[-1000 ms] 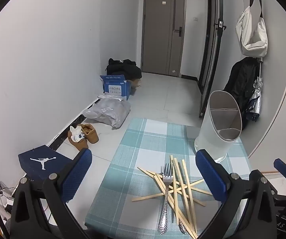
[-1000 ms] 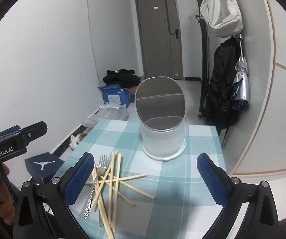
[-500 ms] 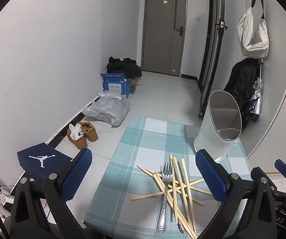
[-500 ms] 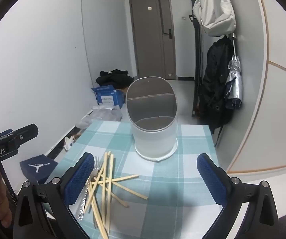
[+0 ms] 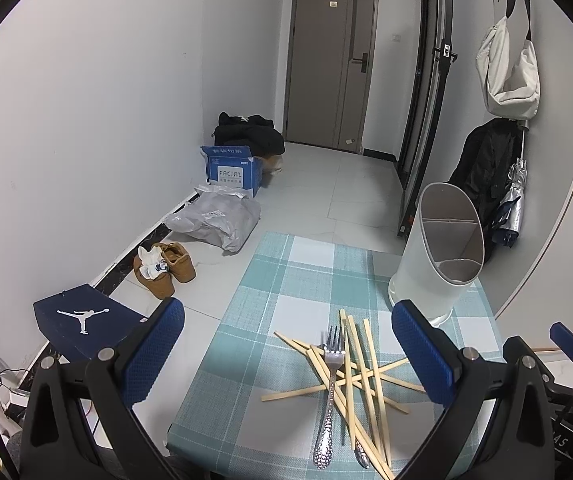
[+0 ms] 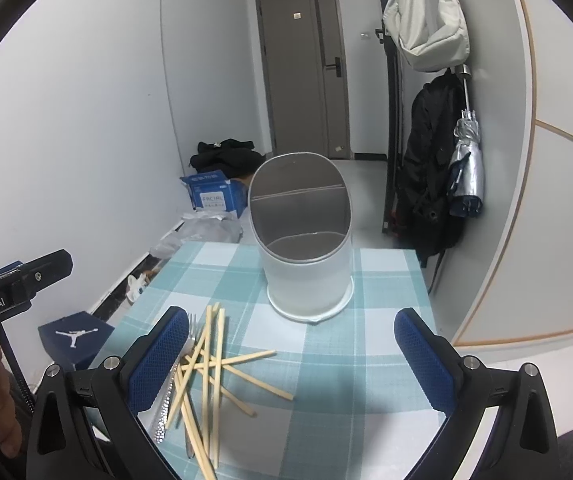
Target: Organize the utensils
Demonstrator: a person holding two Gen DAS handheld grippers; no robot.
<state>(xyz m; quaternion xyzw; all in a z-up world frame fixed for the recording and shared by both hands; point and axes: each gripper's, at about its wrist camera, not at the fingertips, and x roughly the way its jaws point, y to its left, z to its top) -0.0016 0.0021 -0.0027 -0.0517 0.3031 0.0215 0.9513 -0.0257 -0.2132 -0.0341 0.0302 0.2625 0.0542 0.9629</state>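
A pile of several wooden chopsticks (image 5: 360,376) lies crossed on the teal checked tablecloth (image 5: 286,280), with a silver fork (image 5: 328,396) on top and a second metal handle (image 5: 360,458) beside it. A white utensil holder (image 5: 438,252) with a divider stands upright at the back right. The pile (image 6: 206,364), fork (image 6: 174,376) and holder (image 6: 304,244) also show in the right wrist view. My left gripper (image 5: 288,354) is open and empty above the near table edge. My right gripper (image 6: 292,360) is open and empty, right of the pile.
On the floor to the left lie a dark shoe box (image 5: 80,320), brown shoes (image 5: 164,266), a grey plastic bag (image 5: 218,222) and a blue carton (image 5: 232,170). A white bag (image 5: 510,76), dark coat (image 5: 486,172) and umbrella (image 5: 512,200) hang right.
The right gripper has drifted right and slightly forward, so the holder sits nearer the view's centre. The left view is almost unchanged. Both grippers stay open.
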